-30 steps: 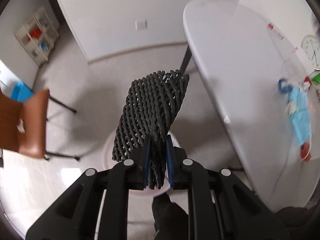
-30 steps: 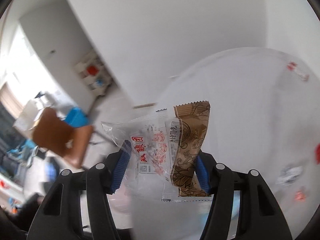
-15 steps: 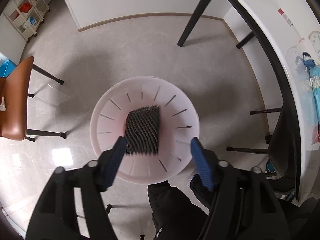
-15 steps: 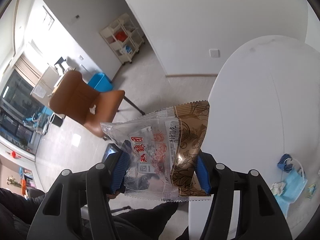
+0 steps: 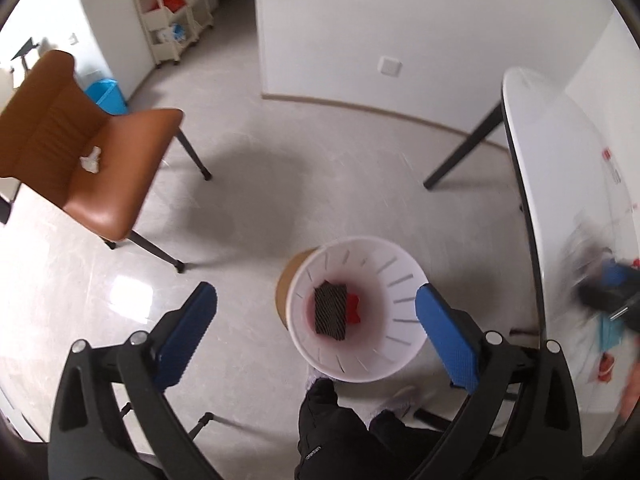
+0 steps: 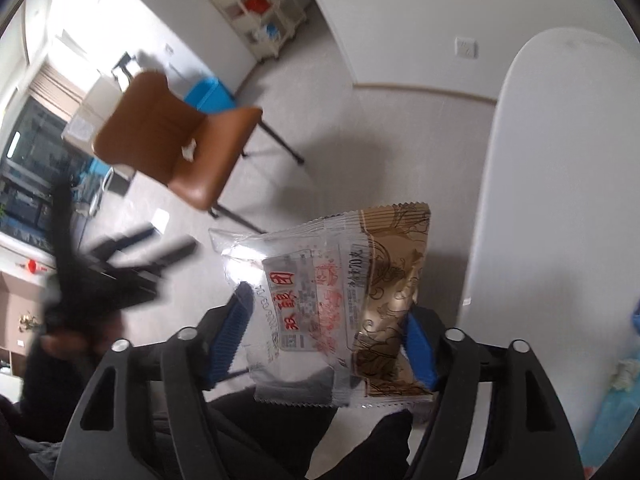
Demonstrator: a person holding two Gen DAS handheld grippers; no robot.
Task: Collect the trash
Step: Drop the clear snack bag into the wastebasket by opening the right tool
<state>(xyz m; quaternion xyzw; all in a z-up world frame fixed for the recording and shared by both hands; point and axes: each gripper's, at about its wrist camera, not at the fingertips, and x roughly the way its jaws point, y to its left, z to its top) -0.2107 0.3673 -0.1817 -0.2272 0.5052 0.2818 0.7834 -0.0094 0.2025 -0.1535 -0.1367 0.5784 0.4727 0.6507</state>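
Observation:
My left gripper is open and empty, above a white waste bin on the floor. A black foam net lies at the bottom of the bin next to something red. My right gripper is shut on a clear and brown snack wrapper with red print, held above the floor beside the white table. The left gripper shows as a dark blur at the left of the right wrist view.
A brown chair with a crumpled white tissue on its seat stands to the left. The white table runs along the right with a blue mask and small red scraps. A shelf cart stands by the far wall.
My left gripper opened and let the black foam net fall into the bin, then rose and swung left. My right gripper carried the wrapper from over the table to over the floor.

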